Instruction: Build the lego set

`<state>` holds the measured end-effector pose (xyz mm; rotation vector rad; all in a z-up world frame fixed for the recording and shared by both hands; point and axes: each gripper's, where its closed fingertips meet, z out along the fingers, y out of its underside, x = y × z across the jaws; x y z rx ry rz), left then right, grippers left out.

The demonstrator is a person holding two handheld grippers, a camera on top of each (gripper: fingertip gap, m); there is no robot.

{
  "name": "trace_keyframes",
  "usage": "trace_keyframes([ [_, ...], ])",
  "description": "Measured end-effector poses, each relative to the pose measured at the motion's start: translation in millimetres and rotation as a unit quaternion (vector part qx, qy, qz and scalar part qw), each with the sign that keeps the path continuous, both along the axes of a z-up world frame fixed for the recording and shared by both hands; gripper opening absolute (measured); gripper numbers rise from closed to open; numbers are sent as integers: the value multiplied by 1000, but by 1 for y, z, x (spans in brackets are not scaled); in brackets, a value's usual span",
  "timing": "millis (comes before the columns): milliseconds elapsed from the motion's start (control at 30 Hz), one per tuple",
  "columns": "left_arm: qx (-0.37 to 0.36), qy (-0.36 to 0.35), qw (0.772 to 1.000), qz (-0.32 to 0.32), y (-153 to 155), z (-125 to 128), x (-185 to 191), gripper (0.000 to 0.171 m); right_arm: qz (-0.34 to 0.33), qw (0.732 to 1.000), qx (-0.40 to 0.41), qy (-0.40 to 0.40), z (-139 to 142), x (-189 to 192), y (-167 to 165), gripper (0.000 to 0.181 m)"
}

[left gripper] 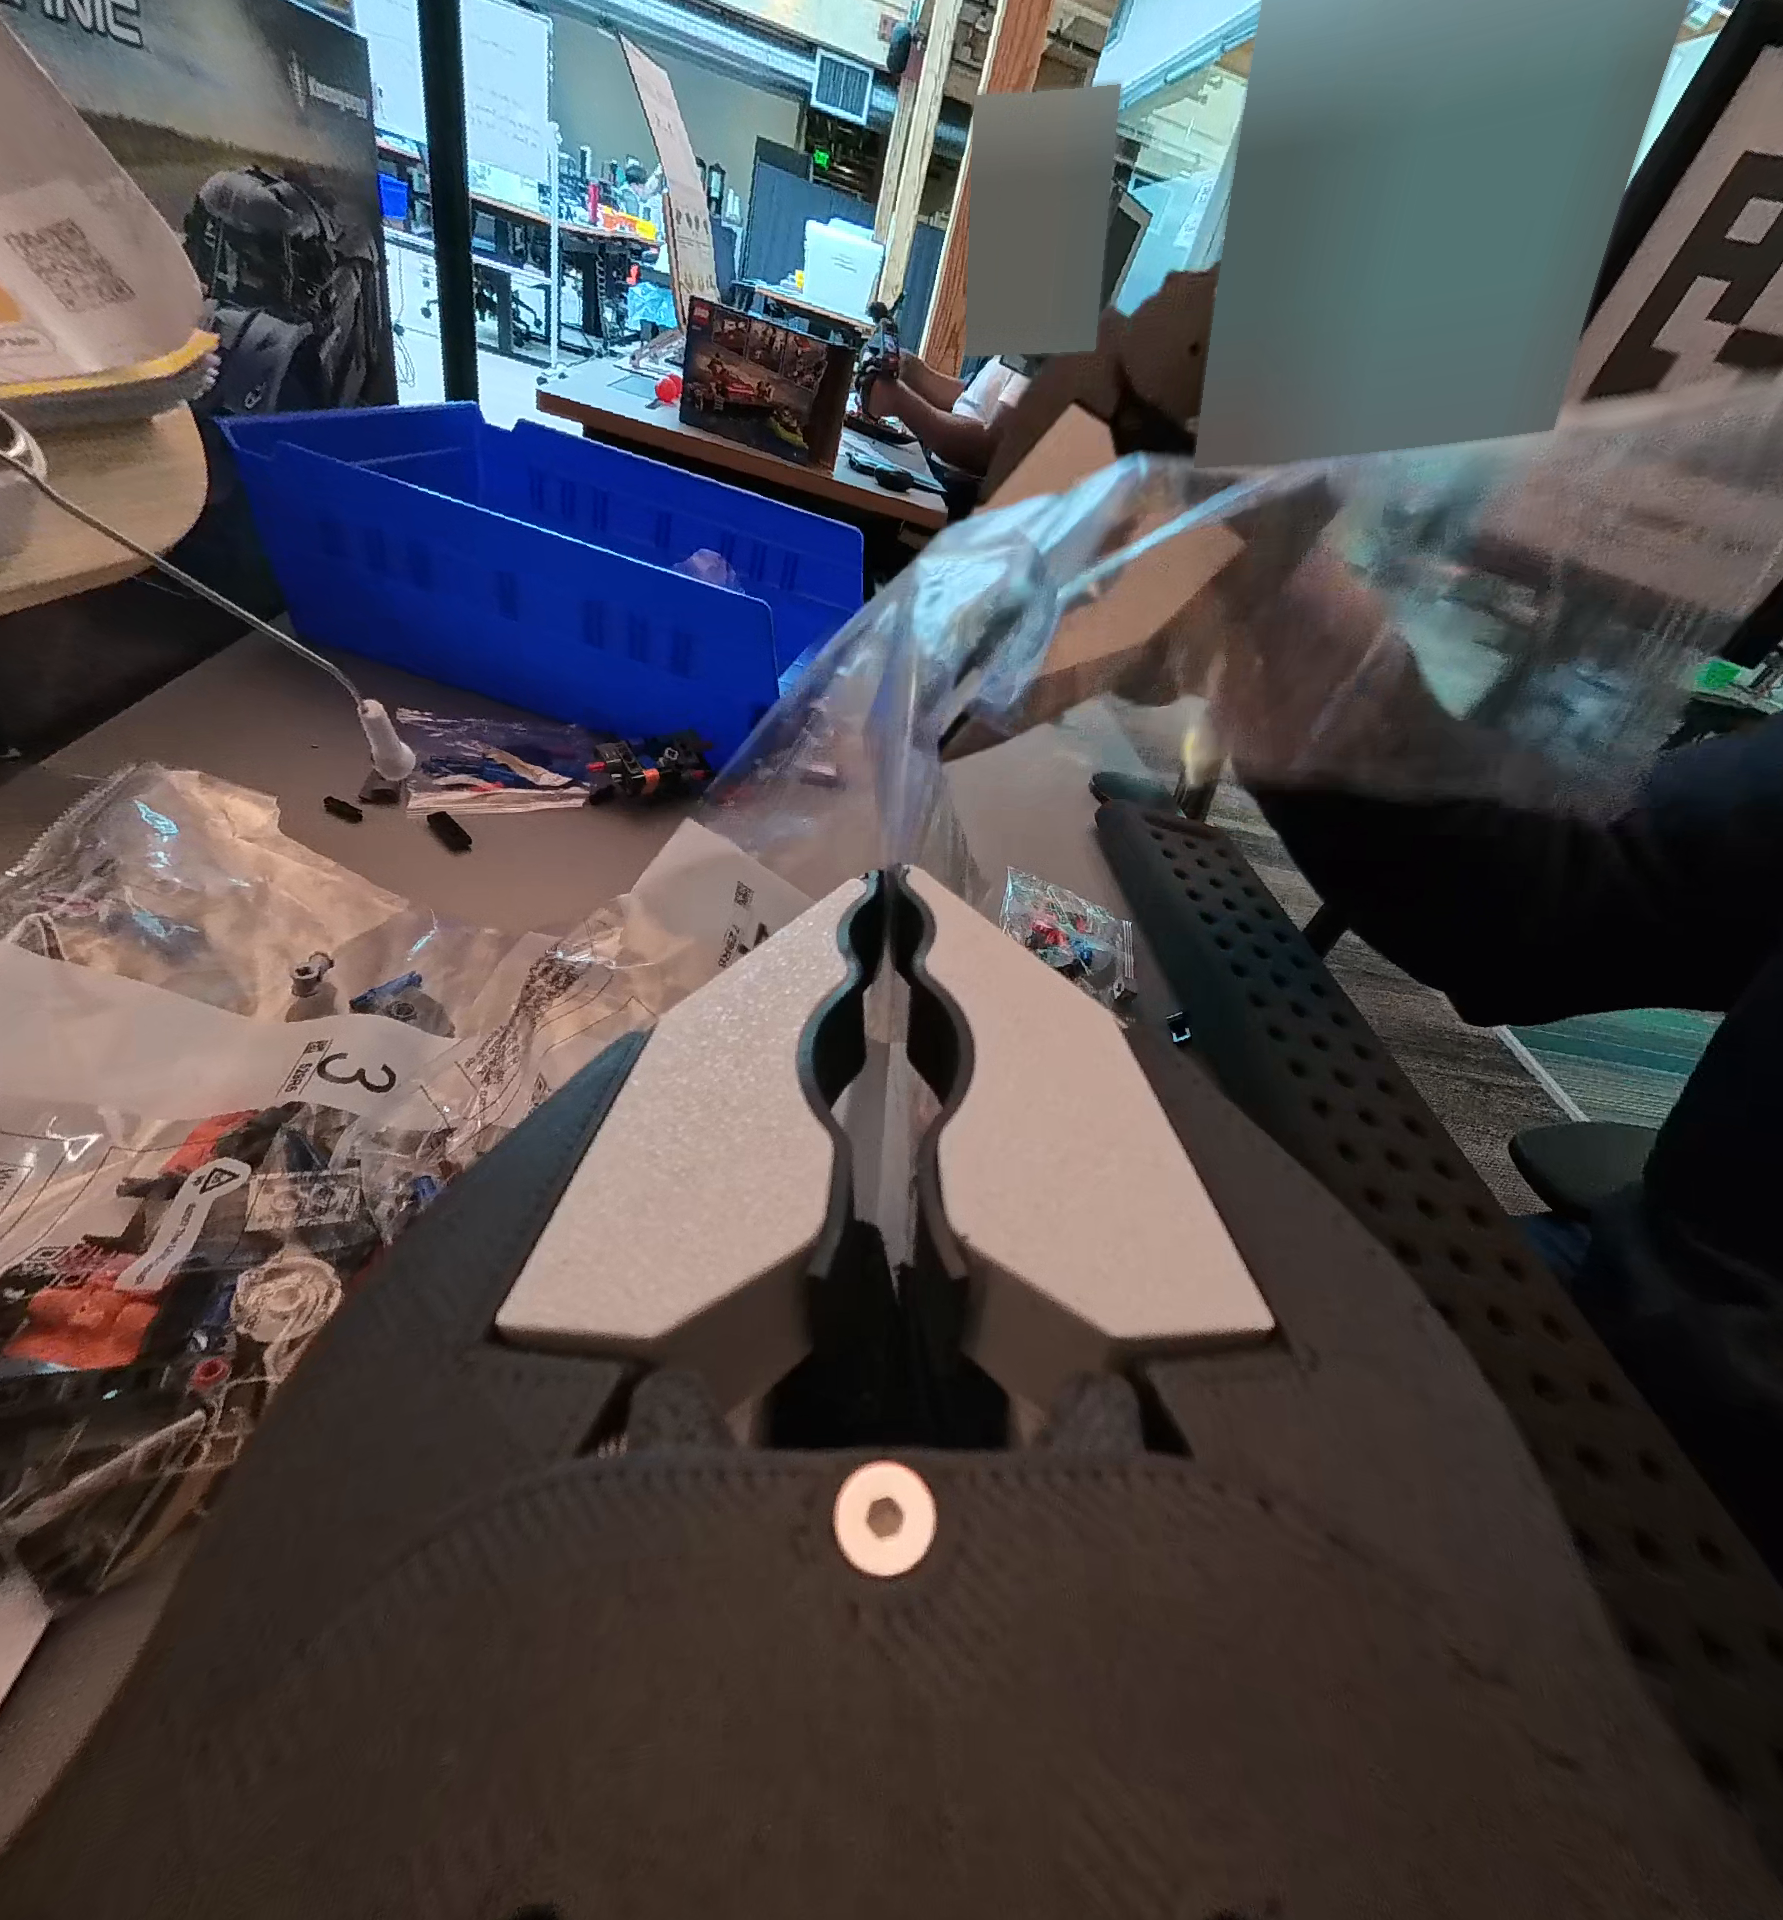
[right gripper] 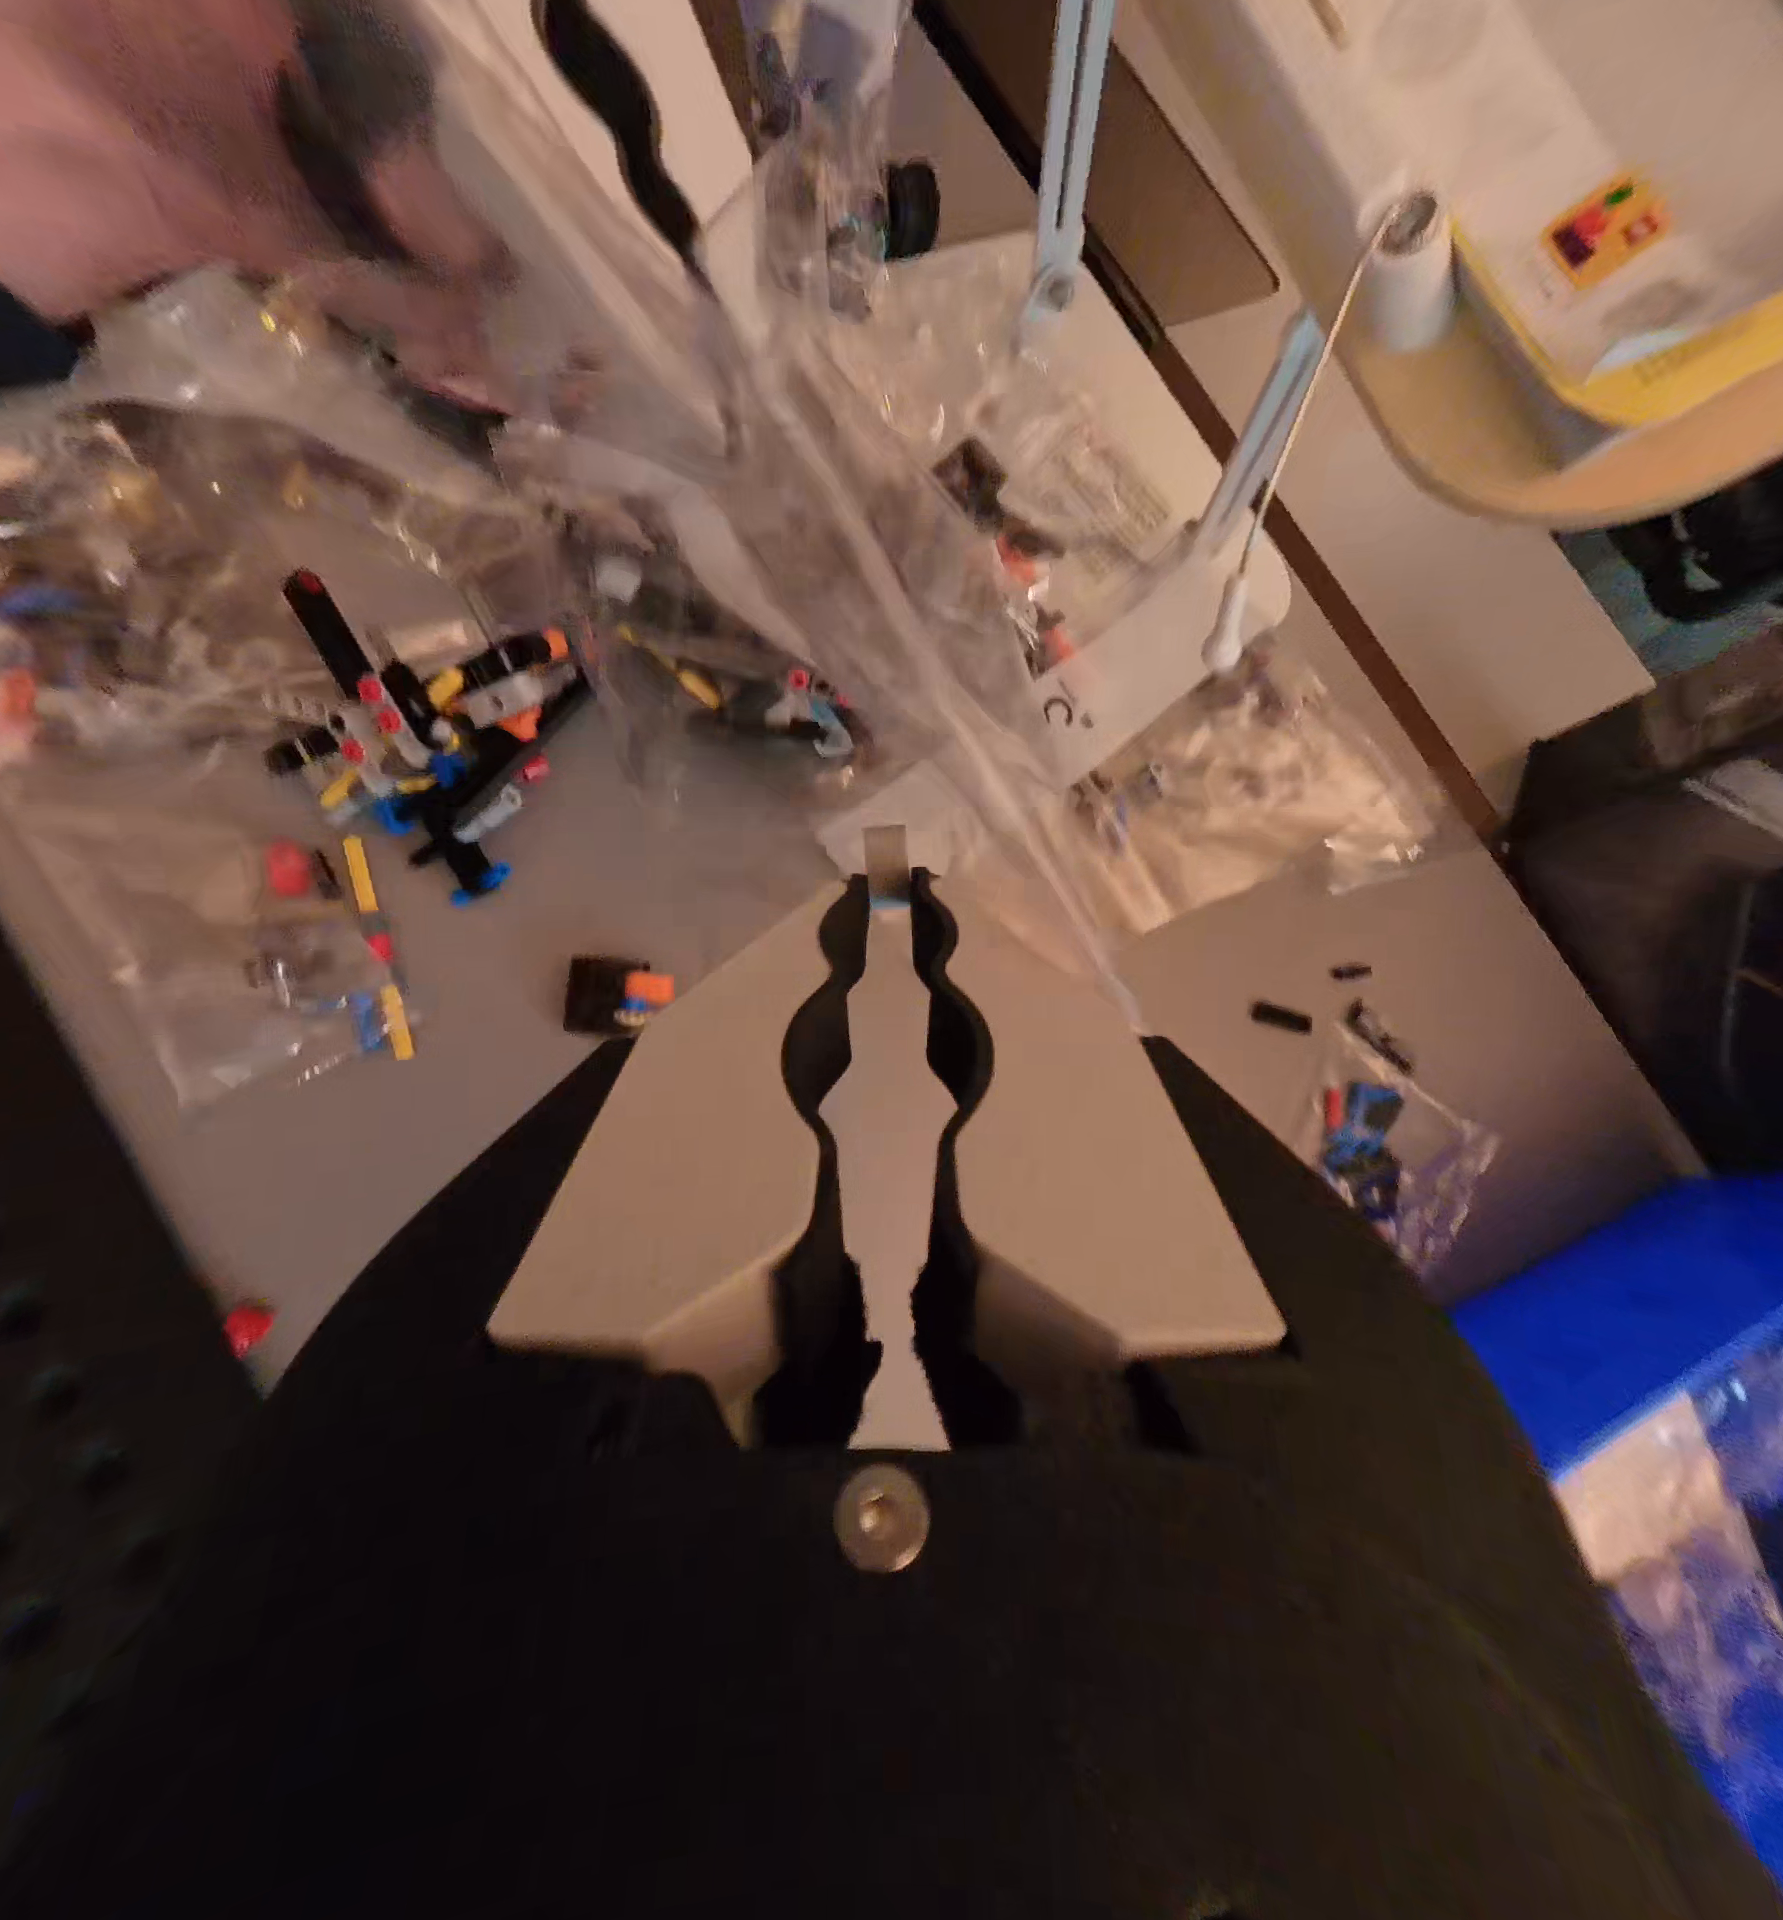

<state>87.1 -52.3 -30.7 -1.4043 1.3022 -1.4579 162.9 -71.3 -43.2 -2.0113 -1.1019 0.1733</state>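
Observation:
My left gripper (left gripper: 891, 879) is shut on one end of a clear plastic bag (left gripper: 1230, 603). The bag stretches up and to the right, where it drapes over my right gripper's fingers (left gripper: 1126, 623). In the right wrist view, my right gripper (right gripper: 889, 883) pinches a thin grey tab with a blue line (right gripper: 887, 857), and the clear bag (right gripper: 814, 540) runs up to the left gripper's fingers (right gripper: 596, 177). A partly built lego assembly (right gripper: 430, 727) and loose pieces lie on the grey table (right gripper: 658, 894) to the left.
Several sealed part bags (left gripper: 139, 1247) cover the table's left side, and a small one (left gripper: 1069, 935) lies near my left fingertips. A blue bin (left gripper: 554, 561) stands behind; it also shows in the right wrist view (right gripper: 1697, 1351). A gooseneck rod (left gripper: 243, 613) reaches down to the table. A dark sleeve (left gripper: 1593, 883) is at right. There is about 9 cm between the tips of the two grippers.

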Motion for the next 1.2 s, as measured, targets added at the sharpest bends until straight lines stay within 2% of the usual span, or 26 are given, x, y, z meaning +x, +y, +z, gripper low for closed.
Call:
trace_keyframes([
  [133,-1,-4,1000,2,2,2,-2,0,4,1000,2,2,-3,-12,16,5],
  [300,-1,-6,1000,3,2,2,-2,0,9,999,-37,-35,-27,-15,21,5],
  [400,1,0,1000,2,1,0,-1,0,18,998,-53,-40,-36,-20,18,15],
  [533,1,-3,1000,2,1,1,-2,0,15,999,-43,-20,-23,-15,9,20],
  [667,0,-1,1000,1,1,1,-1,0,23,998,-59,-26,-15,1,-22,21],
  [867,0,2,1000,-1,0,-1,1,0,55,972,-192,-126,-70,36,-98,23],
  [1000,2,6,1000,-2,-2,-2,2,0,64,952,-252,-162,-103,48,-128,24],
  [1200,0,4,1000,-1,-1,-2,1,0,98,940,-290,-152,-117,43,-156,24],
])
